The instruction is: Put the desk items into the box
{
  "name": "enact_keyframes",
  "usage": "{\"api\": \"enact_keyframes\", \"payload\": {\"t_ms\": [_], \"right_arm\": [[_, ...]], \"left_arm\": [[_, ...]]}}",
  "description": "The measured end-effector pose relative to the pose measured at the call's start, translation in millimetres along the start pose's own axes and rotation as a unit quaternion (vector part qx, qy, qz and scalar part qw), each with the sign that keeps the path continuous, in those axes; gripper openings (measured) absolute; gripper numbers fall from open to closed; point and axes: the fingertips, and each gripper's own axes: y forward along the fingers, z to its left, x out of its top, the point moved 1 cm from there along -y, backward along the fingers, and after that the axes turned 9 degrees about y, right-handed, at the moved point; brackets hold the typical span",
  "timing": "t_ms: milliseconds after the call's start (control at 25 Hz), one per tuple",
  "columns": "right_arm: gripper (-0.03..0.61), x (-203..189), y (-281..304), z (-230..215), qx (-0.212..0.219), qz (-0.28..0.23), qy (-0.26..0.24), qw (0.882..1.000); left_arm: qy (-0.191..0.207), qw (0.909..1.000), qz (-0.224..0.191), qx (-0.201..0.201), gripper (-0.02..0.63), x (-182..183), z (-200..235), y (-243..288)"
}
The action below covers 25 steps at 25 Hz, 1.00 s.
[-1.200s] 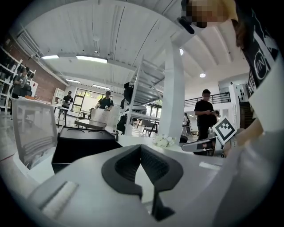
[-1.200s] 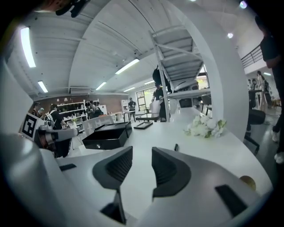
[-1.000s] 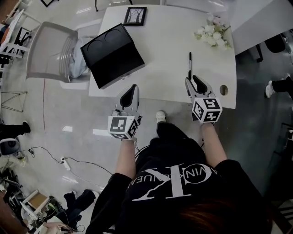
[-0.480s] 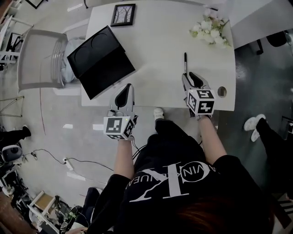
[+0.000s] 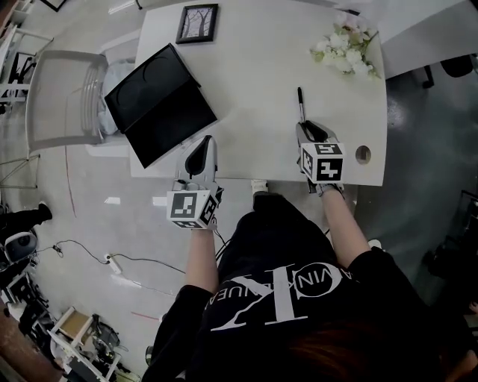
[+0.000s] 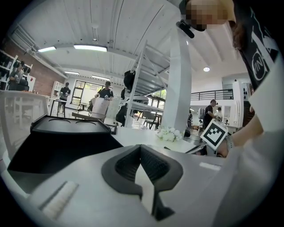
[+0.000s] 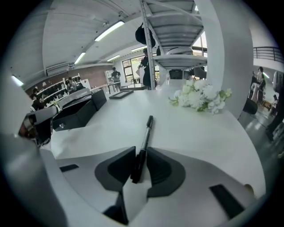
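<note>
Black slim pen (image 5: 299,103) lies on white desk (image 5: 254,82), right of centre. R gripper (image 5: 311,131) has pushed fwd since a sec ago; jaws now look pinched on pen's near end, pen not lifted yet. L gripper (image 5: 203,149) at near desk edge, jaws together, empty. Grasp looks made, so next is lift & carry over to open black box (image 5: 160,104), far left. White flower bunch (image 5: 345,51) & framed picture (image 5: 198,23) untouched at far edge.

Both bare forearms reach forward side by side, level. The left gripper (image 5: 202,148) points ahead, its jaws pressed together and empty, while the right gripper (image 5: 305,128) has its jaws closed on a pen (image 5: 300,104).
</note>
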Motion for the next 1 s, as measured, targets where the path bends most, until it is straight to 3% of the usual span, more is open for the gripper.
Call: {"api": "enact_keyframes", "payload": {"t_ms": [200, 520, 1000], "right_arm": [[0.071, 1, 1, 0, -0.005, 0.013, -0.03, 0.999], [0.066, 5, -2, 1, 0.021, -0.009, -0.004, 1.0], [0.066, 49, 2, 99, 0.135, -0.051, -0.077, 0.987]], "left_arm": [[0.0, 1.0, 0.001, -0.003, 0.009, 0, -7, 0], [0.005, 0.9999, -0.004, 0.011, 0.011, 5, -8, -20], [0.0, 0.9936, -0.03, 0.109, 0.011, 16, 53, -83]]}}
